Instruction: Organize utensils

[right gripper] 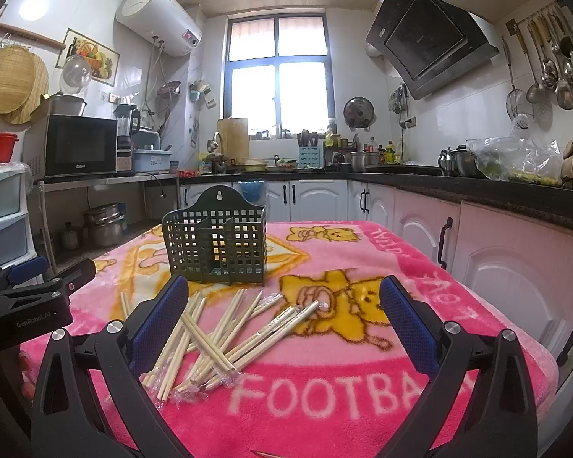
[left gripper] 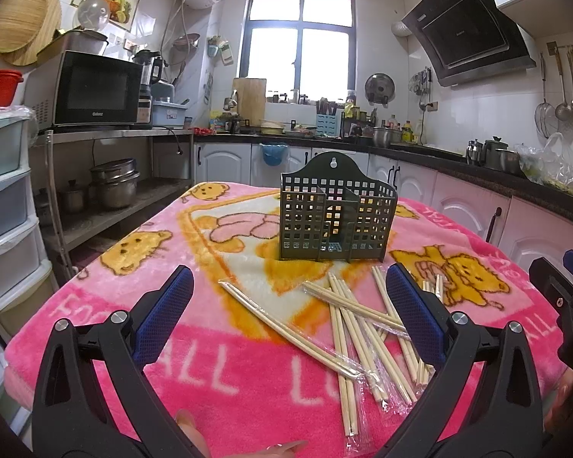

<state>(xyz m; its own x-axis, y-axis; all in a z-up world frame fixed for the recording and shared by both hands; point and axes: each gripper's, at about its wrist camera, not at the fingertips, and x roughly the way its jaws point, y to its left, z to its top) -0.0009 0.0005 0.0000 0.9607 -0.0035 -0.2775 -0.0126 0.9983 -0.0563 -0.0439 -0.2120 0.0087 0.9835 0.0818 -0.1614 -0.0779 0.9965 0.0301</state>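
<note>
A dark green perforated utensil holder (left gripper: 336, 217) stands upright on the pink blanket-covered table (left gripper: 248, 374); it also shows in the right wrist view (right gripper: 216, 244). A loose pile of wrapped wooden chopsticks (left gripper: 363, 328) lies in front of it, also in the right wrist view (right gripper: 217, 339). My left gripper (left gripper: 288, 286) is open and empty, hovering above the near side of the pile. My right gripper (right gripper: 284, 297) is open and empty, above the pile's right side. The right gripper's body shows at the left view's right edge (left gripper: 569, 297); the left gripper's body shows at the right view's left edge (right gripper: 30, 297).
The table (right gripper: 363, 393) stands in a kitchen. A steel shelf with a microwave (left gripper: 91, 87) and pots is at left, plastic drawers (left gripper: 7, 206) at near left, white cabinets (right gripper: 477, 244) and a cluttered black counter at right and back.
</note>
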